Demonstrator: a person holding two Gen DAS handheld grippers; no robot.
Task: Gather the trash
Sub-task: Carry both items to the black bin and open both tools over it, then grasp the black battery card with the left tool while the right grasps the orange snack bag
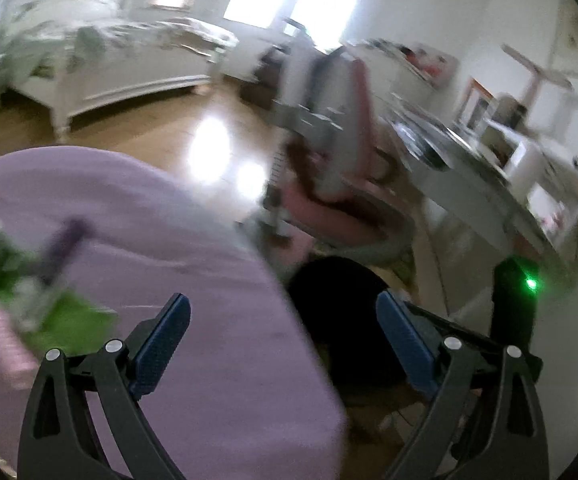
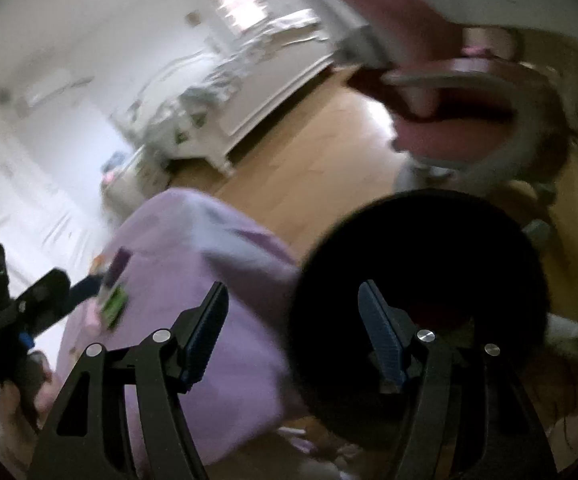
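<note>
Both grippers, left (image 1: 283,344) and right (image 2: 293,332), jaws apart and empty, between pickups: bin (image 2: 421,280) just ahead of the right, trash (image 1: 21,300) on purple cloth (image 1: 169,240) far left; next move must swing back to it

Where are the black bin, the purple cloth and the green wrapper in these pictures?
black bin (image 2: 421,280): right wrist view, dark inside of its round mouth.
purple cloth (image 1: 193,280): left wrist view, bare middle of the cloth.
green wrapper (image 2: 113,307): right wrist view, its green face, lying on the cloth.
</note>
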